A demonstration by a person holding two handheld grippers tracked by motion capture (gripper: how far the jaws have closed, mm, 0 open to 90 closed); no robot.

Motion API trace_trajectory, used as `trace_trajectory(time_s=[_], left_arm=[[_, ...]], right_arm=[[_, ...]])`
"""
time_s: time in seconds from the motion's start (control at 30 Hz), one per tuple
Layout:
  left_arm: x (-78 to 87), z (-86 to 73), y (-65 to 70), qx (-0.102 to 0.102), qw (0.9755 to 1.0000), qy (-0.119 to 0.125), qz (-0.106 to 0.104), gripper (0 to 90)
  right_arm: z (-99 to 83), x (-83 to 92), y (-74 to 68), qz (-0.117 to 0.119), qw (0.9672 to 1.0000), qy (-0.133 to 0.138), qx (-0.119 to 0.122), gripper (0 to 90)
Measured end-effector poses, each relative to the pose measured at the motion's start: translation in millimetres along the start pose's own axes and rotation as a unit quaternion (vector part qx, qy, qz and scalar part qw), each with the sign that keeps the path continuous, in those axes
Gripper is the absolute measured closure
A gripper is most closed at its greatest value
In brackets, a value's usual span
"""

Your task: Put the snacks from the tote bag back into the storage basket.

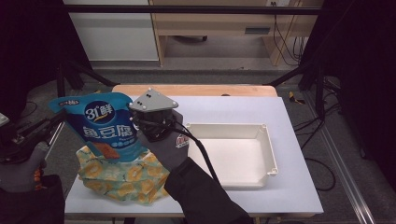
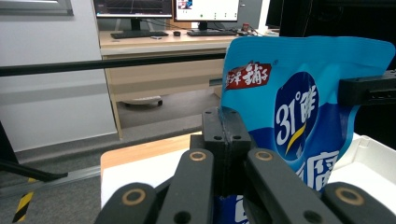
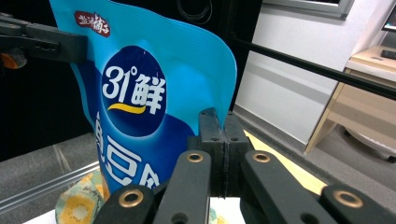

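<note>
Both grippers are holding one blue pouch (image 1: pixel 106 126) upright in the air over the near-left part of the white table (image 1: pixel 294 186), its printed face turned toward the person and its long axis standing nearly vertical, top edge high and bottom edge hanging just above a yellow-flowered bag (image 1: pixel 123 179) that is lying crumpled on the table beneath it. The left gripper (image 1: pixel 58 117) is reaching in from the left and pinching the pouch's upper left edge; in the left gripper view its jaws are pressed together on the pouch's side seam, with the left gripper (image 2: pixel 226 135) clamped flat on the film. The right gripper (image 1: pixel 134 116), topped by its grey plate, is holding the opposite, right edge, and in the right gripper view its jaws are likewise closed tight on the seam, the right gripper (image 3: pixel 220 135) biting just at the pouch's border. So the pouch is stretched between the two hands, one on each side edge at roughly the same height. A shallow white tray (image 1: pixel 273 154) is sitting to the right, well apart from the pouch. If the pouch is headed for that tray, it lies rightward of both grips, and the right hand is the nearer one, so it would probably be leading the carry.
</note>
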State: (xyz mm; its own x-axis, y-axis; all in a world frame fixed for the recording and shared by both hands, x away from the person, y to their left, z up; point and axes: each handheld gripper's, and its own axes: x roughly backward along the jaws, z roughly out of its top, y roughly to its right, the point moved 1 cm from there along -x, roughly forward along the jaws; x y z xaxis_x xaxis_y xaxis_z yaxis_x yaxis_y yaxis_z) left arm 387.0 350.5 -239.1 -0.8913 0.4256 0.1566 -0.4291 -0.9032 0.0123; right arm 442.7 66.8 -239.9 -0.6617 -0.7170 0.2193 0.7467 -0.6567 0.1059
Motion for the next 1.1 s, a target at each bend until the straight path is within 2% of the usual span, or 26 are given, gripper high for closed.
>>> trace_trajectory(time_s=[0.5,1.1], left_arm=[[-3.3,19.1,15.8,-0.012,0.9998,0.008,-0.01,90.0],[-17.2,25.8,38.3,-0.018,0.9994,0.009,-0.029,90.0]], right_arm=[[12.8,19.3,11.0,-0.01,0.9999,0.013,0.003,90.0],[12.3,44.9,26.9,-0.022,0.9996,0.015,0.007,90.0]])
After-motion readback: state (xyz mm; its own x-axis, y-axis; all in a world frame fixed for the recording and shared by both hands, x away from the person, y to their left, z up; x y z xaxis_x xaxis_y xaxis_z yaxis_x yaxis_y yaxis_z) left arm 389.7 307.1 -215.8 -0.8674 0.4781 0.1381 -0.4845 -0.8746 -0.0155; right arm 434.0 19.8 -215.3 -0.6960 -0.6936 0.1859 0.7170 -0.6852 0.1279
